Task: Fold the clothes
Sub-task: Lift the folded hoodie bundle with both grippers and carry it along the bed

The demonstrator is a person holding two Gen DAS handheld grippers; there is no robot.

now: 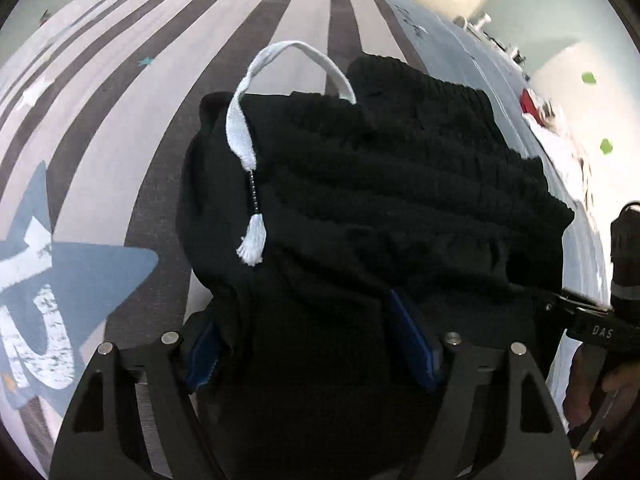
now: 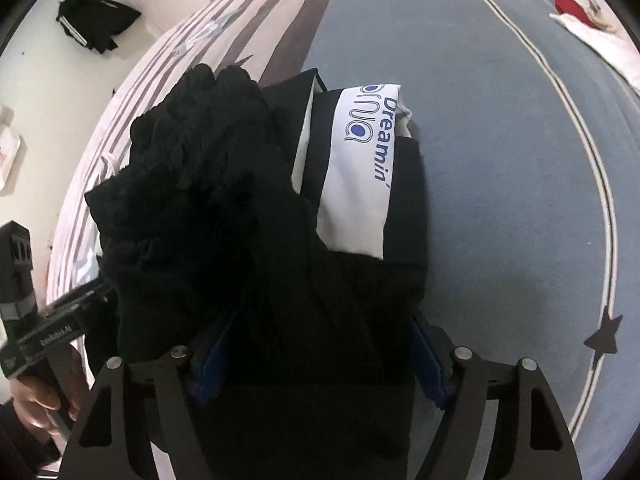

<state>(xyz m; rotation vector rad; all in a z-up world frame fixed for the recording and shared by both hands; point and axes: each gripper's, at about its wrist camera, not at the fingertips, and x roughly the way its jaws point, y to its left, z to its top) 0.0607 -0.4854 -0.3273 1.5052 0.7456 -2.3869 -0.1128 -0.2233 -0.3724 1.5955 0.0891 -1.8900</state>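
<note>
A black garment (image 1: 380, 184) with a gathered elastic waistband lies bunched on the bed. Its white drawstring (image 1: 242, 132) loops over the cloth and ends in a tassel. My left gripper (image 1: 308, 344) points down onto it with the jaws wide and black cloth filling the gap; the blue inner face of its fingers (image 1: 412, 340) still shows. In the right wrist view the same black cloth (image 2: 208, 184) lies over a folded piece with a white "Dreamin'" panel (image 2: 360, 168). My right gripper (image 2: 320, 360) also stands wide around the cloth, blue fingers (image 2: 430, 364) showing.
The bed cover is grey-striped with stars (image 1: 100, 120) on one side and blue-grey with a white line (image 2: 500, 140) on the other. Red and white items (image 2: 576, 8) lie at the far corner. A black garment (image 2: 92, 20) lies on the floor. A hand (image 2: 36, 400) holds the other gripper.
</note>
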